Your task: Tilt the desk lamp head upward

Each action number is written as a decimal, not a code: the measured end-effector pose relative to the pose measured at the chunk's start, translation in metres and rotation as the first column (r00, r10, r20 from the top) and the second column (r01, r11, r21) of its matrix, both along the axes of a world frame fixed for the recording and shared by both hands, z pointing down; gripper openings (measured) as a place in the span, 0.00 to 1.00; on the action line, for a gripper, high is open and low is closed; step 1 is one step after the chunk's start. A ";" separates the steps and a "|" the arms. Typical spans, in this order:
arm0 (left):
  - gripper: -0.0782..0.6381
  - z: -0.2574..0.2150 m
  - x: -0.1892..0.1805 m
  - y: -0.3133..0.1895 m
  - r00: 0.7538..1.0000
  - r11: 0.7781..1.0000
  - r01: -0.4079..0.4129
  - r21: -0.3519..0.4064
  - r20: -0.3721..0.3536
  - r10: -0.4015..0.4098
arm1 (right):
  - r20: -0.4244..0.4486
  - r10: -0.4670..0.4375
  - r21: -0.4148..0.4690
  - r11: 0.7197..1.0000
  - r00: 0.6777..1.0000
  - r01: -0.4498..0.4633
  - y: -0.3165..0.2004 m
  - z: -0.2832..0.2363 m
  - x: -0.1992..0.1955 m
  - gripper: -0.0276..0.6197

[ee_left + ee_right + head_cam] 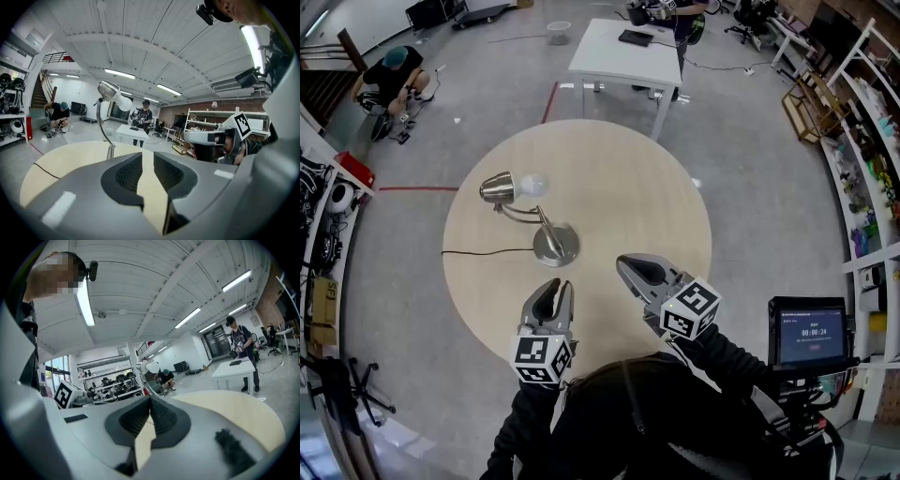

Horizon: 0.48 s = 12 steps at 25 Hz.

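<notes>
Hovering | left claw (553, 289) narrowly parted, empty | right claw (628, 266) closed, empty | desk lamp (555, 245) untouched

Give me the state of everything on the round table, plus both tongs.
Desk lamp: upright on its base, untouched.
Lamp head: angled slightly downward, not yet tilted up.
Cord: lying flat on the round table, running off its left edge.
Left tongs: open, nothing between them.
Right tongs: shut, empty.
</notes>
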<state>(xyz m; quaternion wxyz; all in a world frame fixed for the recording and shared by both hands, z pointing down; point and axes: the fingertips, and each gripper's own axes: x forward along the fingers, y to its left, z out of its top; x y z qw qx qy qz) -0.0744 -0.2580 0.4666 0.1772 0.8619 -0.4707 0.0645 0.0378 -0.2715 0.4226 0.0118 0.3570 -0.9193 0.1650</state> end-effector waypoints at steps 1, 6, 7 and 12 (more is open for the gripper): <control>0.22 0.002 0.000 -0.002 1.000 1.000 0.001 0.000 0.000 -0.001 | -0.001 0.001 0.000 1.000 1.000 -0.001 -0.002 0.002 0.000 0.05; 0.22 0.003 -0.002 -0.001 1.000 1.000 0.004 -0.008 0.001 -0.004 | -0.003 0.002 -0.003 1.000 1.000 -0.002 -0.003 0.004 0.000 0.05; 0.22 0.004 -0.002 0.001 1.000 1.000 0.003 -0.011 0.002 -0.003 | -0.003 0.004 -0.004 1.000 1.000 -0.004 -0.002 0.004 0.000 0.05; 0.22 0.001 -0.001 -0.004 1.000 1.000 0.018 0.005 -0.004 -0.018 | -0.015 -0.009 0.013 1.000 1.000 0.009 -0.008 0.002 0.002 0.05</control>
